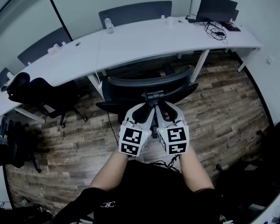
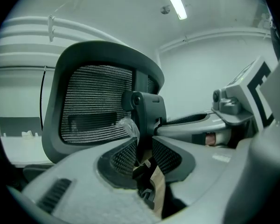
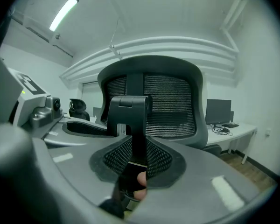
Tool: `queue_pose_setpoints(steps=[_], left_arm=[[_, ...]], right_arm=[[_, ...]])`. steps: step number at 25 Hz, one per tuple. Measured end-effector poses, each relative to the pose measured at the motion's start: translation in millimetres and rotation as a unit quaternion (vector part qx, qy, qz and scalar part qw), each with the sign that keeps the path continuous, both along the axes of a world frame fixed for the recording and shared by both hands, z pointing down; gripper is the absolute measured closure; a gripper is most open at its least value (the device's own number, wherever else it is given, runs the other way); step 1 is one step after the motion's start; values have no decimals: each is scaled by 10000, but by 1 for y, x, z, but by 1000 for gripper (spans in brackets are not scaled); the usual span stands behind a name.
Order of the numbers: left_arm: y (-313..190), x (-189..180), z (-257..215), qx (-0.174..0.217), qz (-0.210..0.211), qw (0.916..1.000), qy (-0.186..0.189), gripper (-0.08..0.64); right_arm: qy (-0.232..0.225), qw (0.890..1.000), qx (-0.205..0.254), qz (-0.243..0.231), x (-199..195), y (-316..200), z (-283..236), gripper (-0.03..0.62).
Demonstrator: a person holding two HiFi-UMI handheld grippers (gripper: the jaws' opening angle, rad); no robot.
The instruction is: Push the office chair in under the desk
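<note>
A black mesh-back office chair (image 1: 144, 85) stands on the wood floor just in front of the long white desk (image 1: 130, 41), with its back towards me. Both grippers meet at the chair's black back post (image 1: 152, 97). My left gripper (image 1: 147, 107) has the post (image 2: 147, 111) between its dark pads (image 2: 123, 155), and they press on it. My right gripper (image 1: 164, 107) holds the same post (image 3: 130, 111) from the other side, with its pads (image 3: 161, 157) tight against it. The mesh backrest (image 3: 170, 101) rises beyond the jaws in both gripper views, and the seat is hidden.
A second black chair (image 1: 37, 94) stands at the desk's left end, and another (image 1: 9, 143) sits at the far left. A bottle (image 1: 108, 24), a dark screen (image 1: 217, 8) and cables (image 1: 217, 31) are on the desk. A white desk leg (image 1: 199, 66) slants down right of the chair.
</note>
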State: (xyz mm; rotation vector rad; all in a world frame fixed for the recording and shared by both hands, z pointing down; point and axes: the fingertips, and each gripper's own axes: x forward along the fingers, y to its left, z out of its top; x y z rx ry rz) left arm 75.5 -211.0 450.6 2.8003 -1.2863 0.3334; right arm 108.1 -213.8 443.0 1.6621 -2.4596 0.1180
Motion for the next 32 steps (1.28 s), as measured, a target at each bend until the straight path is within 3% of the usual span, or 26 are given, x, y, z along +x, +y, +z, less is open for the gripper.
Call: queue_pose_setpoints(steps=[32], left_arm=[[-173,6,-2,-91,91,9999,39,454]], right_arm=[[-230,9993,-270,147,9,-173,-2,491]])
